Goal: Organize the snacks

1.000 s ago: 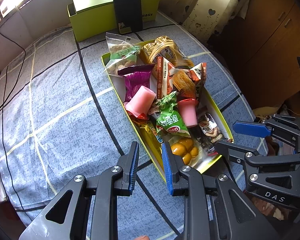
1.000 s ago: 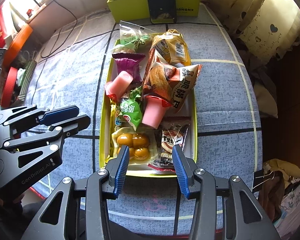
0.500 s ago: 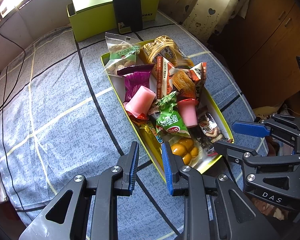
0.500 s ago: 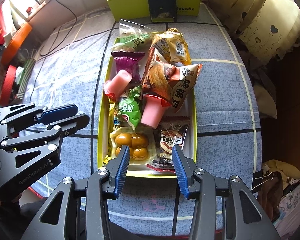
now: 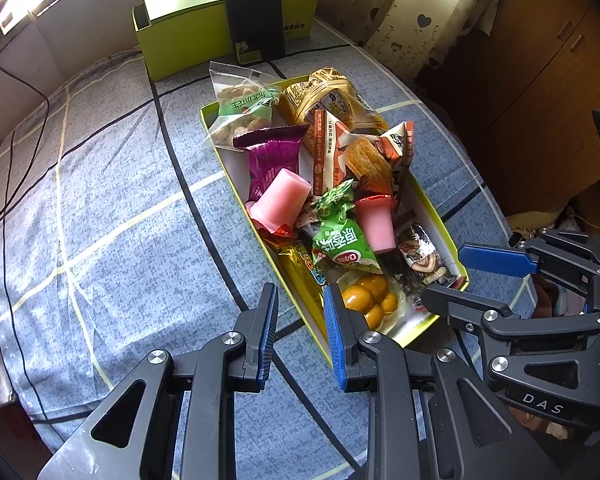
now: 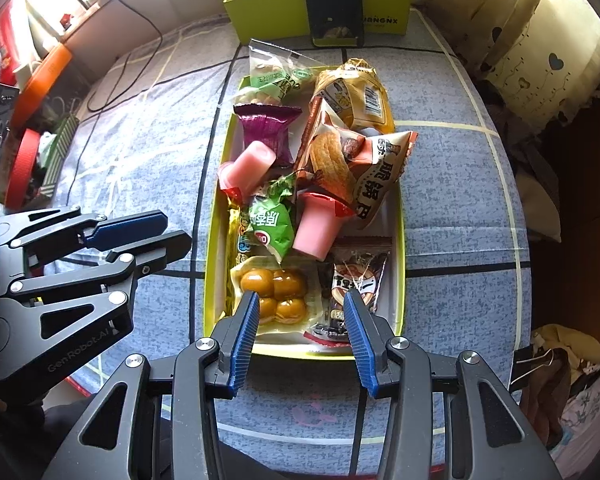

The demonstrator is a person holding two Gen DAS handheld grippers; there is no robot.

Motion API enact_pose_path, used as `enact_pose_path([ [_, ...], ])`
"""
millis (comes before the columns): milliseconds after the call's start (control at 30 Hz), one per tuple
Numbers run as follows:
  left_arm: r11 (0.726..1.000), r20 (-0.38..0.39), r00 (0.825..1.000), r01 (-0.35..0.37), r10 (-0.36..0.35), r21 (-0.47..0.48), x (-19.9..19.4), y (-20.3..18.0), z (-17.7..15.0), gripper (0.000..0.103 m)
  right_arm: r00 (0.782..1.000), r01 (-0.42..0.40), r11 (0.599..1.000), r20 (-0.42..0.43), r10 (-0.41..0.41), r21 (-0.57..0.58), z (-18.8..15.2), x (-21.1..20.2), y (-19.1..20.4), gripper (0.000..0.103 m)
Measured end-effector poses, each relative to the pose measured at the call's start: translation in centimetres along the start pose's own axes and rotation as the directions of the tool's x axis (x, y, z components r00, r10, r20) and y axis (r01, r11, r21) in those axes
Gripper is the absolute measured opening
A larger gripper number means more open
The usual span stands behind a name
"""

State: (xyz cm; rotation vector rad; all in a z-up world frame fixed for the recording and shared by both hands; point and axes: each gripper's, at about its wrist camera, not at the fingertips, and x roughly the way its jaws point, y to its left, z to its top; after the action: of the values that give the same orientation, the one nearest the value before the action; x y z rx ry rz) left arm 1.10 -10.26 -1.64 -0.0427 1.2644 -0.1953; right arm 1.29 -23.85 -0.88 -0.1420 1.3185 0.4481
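A yellow-green tray [image 6: 210,240] lies lengthwise on the blue checked tablecloth, heaped with snacks. Among them are two pink jelly cups [image 6: 252,164] [image 6: 314,232], a green packet [image 6: 270,228], a clear pack of yellow balls [image 6: 274,292], a brown packet [image 6: 356,280], a purple wrapper [image 6: 266,128] and orange crisp bags [image 6: 340,160]. My right gripper [image 6: 300,332] hovers open over the tray's near end, above the yellow balls and the brown packet, holding nothing. My left gripper [image 5: 300,332] hangs over the tray's near left rim [image 5: 296,288], jaws only narrowly apart and empty.
A green box [image 6: 268,12] stands at the far end with a dark phone [image 6: 332,0] leaning on it. A black cable [image 6: 140,40] crosses the cloth at far left. Red and orange items [image 6: 24,160] sit off the left edge, curtains [image 6: 540,40] at the right.
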Motion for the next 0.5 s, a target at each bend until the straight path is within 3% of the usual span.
enact_pose_path([
  [500, 1.0, -0.013, 1.0, 0.007, -0.007, 0.003, 0.37, 0.15, 0.16, 0.025, 1.0, -0.013, 1.0, -0.027, 0.013, 0.012, 0.19, 0.56, -0.16, 0.043],
])
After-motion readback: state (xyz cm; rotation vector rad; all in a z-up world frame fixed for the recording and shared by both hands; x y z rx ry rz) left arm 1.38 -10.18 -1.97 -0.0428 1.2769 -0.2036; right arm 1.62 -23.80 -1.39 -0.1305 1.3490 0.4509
